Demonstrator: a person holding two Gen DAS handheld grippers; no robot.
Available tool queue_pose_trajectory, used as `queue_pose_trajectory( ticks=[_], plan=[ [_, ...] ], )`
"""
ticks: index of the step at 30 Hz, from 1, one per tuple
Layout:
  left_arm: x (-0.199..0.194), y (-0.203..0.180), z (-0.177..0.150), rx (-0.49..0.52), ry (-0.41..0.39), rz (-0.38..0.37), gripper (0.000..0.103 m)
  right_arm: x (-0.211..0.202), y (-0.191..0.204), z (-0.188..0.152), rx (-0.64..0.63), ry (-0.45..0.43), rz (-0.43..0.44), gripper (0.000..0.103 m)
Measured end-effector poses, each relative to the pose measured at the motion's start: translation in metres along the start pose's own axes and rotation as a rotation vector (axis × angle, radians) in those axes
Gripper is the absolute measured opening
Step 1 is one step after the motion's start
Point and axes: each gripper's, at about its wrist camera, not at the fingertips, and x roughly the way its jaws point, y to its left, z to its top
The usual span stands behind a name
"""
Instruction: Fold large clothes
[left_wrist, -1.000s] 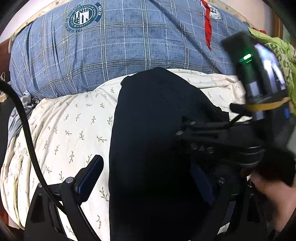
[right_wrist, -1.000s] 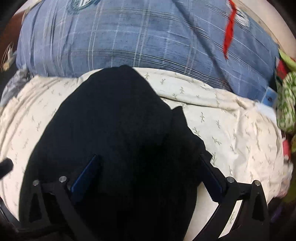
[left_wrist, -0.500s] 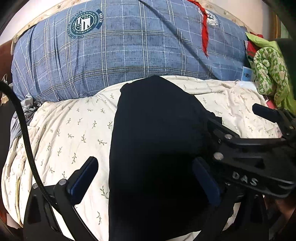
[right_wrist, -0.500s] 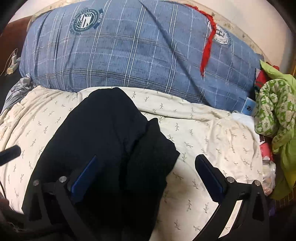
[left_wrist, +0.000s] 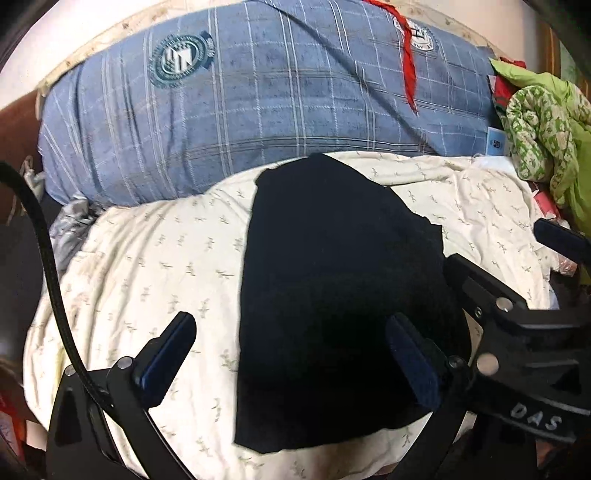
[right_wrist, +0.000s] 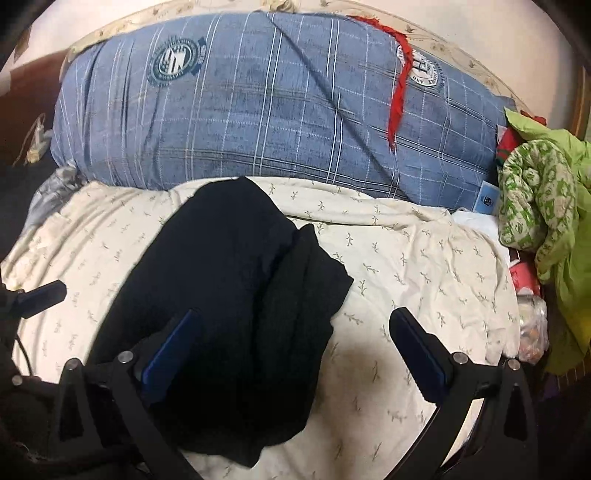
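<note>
A black garment (left_wrist: 332, 280) lies folded into a long strip on a cream leaf-print quilt (left_wrist: 155, 258). It also shows in the right wrist view (right_wrist: 236, 295), with a second layer bunched along its right side. My left gripper (left_wrist: 291, 350) is open and empty, hovering above the garment's near end. My right gripper (right_wrist: 295, 350) is open and empty above the garment's right edge and the quilt (right_wrist: 424, 266). The right gripper's body (left_wrist: 517, 332) shows at the right of the left wrist view.
A large blue plaid bedding bundle (right_wrist: 277, 103) with a red strip lies behind the quilt. Green clothes (right_wrist: 546, 206) are piled at the right edge. A black cable (left_wrist: 48, 266) runs down the left of the left wrist view.
Both grippers have pulled back and up from the black garment, so more of the bed shows. The right gripper has moved right, off the garment's middle. The garment stays lying folded.
</note>
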Motion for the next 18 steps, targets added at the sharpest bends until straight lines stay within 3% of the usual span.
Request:
queue_pose_trajectory(
  ticks=[6, 18],
  plan=[
    [-0.031, 0.014, -0.012, -0.013, -0.014, 0.063, 0.102, -0.027, 0.012, -0.006, 0.013, -0.006, -0.010, 0.103],
    [-0.057, 0.044, -0.039, -0.070, 0.032, 0.068, 0.102, -0.061, 0.019, -0.030, 0.038, -0.016, -0.007, 0.103]
  ],
)
